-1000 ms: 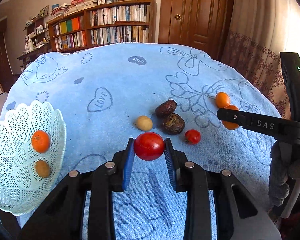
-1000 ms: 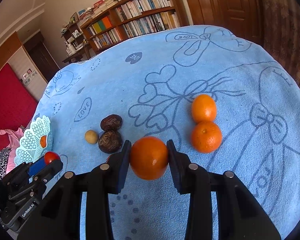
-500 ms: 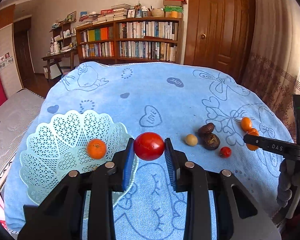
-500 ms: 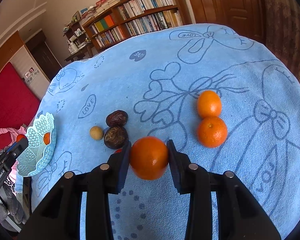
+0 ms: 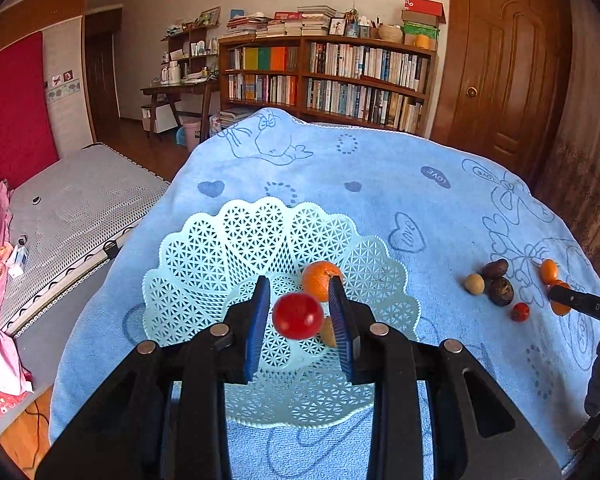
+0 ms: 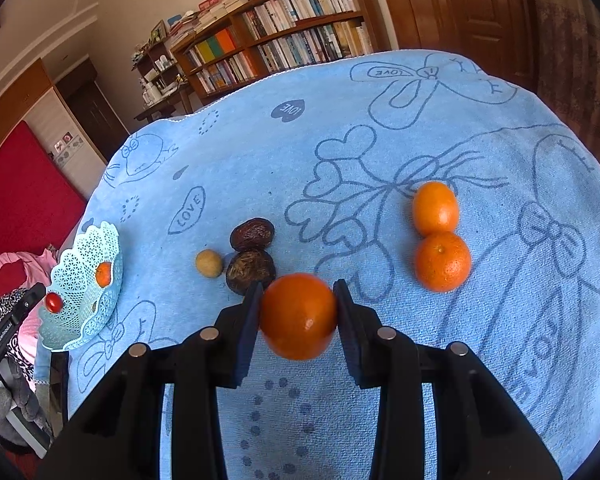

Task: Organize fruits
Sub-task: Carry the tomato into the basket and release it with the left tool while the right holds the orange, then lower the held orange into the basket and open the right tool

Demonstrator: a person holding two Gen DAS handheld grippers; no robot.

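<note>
The left gripper (image 5: 299, 316) hovers over a pale green lattice basket (image 5: 204, 256) on the left part of a table draped in a blue cloth (image 5: 380, 184). Its blue-padded jaws are spread, and a red tomato (image 5: 297, 315) sits in the gap with daylight on both sides, so it appears released and dropping. An orange mandarin (image 5: 318, 278) already lies in the basket, just beyond the tomato, with a smaller fruit mostly hidden behind the right jaw.

The right gripper (image 6: 298, 316) is clenched on a large orange (image 6: 298, 316), held above the cloth well to the right of the basket. Beyond it, two more oranges (image 6: 438, 236) touch each other on the right. To the left lie two dark wrinkled fruits (image 6: 251, 252) touching, a small tan fruit (image 6: 209, 263) just beside them, and a small red tomato (image 5: 520, 312) near them.

To do this step well, the release looks best kept low and centred over the bowl, so the tomato lands softly and does not bounce over the scalloped rim or hit the mandarin hard. The jaws should stay wide as the gripper lifts straight up, clear of the fragile lattice. The right hand's orange seems next in line and needs a firm grip while carried left.
</note>
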